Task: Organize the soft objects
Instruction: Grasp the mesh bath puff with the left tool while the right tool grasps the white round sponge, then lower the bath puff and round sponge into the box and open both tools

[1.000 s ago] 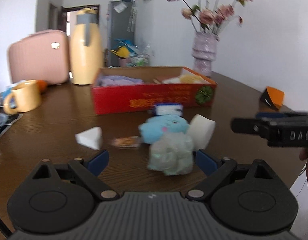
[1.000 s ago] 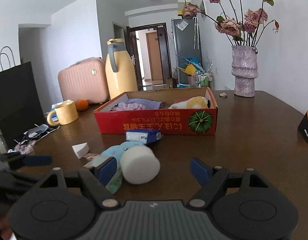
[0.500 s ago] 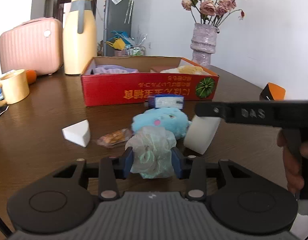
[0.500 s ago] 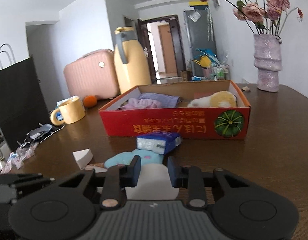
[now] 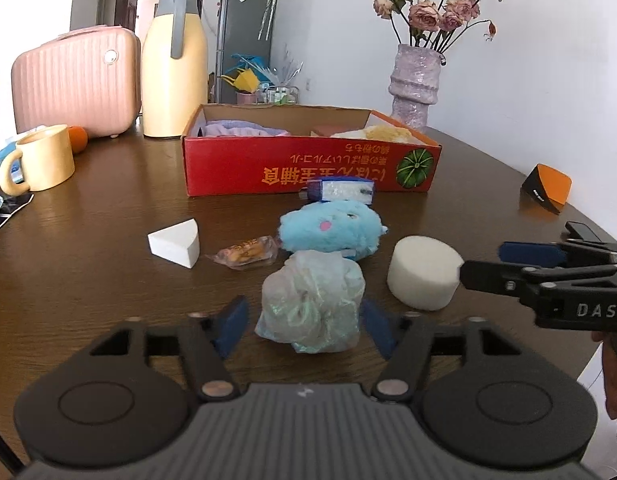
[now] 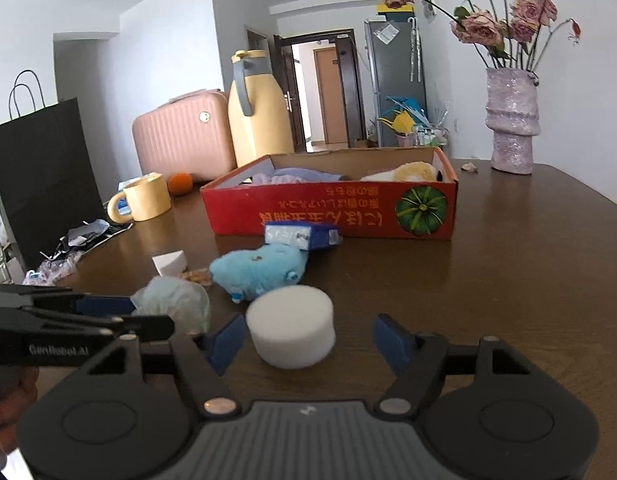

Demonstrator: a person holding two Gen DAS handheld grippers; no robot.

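Left hand-held gripper: jaws opening, crumpled plastic bag between the pads but not pinched, sitting on the table at lower centre of left view. Right hand-held gripper: jaws also opening, white foam puck between them w/ a clear gap on the right side, not gripped. Risks (judgement): bag is light and springy, could slip out or snag a pad on re-close; puck sits off-centre toward the left pad, so closing may shove it sideways rather than clamp. The two grippers are close together, so they may knock each other. Around: blue plush just behind the bag, candy wrapper and white wedge to its left, blue packet in front of the red box, on the path to it. Box already holds cloth + a yellow plush. Mug, flask, vase farther back.
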